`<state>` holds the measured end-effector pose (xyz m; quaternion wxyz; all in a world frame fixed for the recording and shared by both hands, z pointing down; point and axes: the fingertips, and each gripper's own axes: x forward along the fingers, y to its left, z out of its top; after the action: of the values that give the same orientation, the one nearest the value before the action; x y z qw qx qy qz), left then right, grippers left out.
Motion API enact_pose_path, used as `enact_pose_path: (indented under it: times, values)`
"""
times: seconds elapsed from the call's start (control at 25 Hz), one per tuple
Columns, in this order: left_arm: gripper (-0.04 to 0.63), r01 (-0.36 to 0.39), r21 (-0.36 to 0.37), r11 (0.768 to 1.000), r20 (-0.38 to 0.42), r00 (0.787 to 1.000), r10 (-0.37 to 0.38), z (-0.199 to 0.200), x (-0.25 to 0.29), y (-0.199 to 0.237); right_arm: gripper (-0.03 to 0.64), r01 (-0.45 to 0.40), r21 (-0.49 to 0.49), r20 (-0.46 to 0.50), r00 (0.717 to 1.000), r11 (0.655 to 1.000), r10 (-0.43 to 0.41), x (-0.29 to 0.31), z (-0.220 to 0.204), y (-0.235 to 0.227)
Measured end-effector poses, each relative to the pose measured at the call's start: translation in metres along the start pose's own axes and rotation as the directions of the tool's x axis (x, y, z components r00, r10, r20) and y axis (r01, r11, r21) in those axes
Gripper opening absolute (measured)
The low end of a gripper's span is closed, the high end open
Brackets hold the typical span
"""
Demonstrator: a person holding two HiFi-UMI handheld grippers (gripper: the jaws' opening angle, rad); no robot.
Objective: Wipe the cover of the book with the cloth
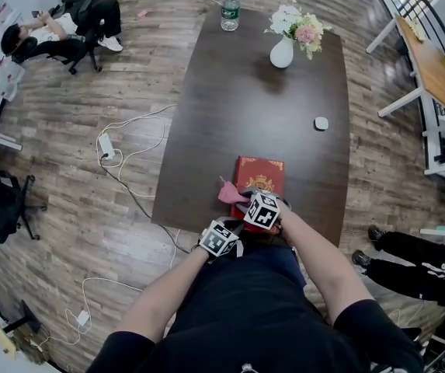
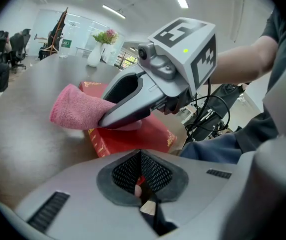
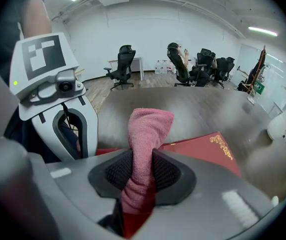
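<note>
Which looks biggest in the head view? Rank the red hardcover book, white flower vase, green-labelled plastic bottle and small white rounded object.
1. Red hardcover book, though nearest the camera.
2-3. White flower vase and green-labelled plastic bottle: too alike to rank.
4. Small white rounded object.

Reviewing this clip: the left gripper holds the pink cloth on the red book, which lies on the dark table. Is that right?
Not quite. It is the right gripper that holds the pink cloth on the red book, which lies on the dark table. The right gripper view shows the cloth clamped between its jaws.
</note>
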<state>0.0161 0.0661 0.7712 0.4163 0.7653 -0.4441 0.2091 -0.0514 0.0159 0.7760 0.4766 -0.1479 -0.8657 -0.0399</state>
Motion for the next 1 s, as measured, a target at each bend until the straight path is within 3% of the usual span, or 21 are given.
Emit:
enact_pose_path:
  times: [1.0]
  values:
    - [-0.005, 0.01, -0.001, 1.0, 0.01, 1.0, -0.01, -0.002, 0.001, 0.001, 0.112, 0.026, 0.027, -0.016, 1.0, 0.999, -0.026, -0.006, -0.015, -0.002]
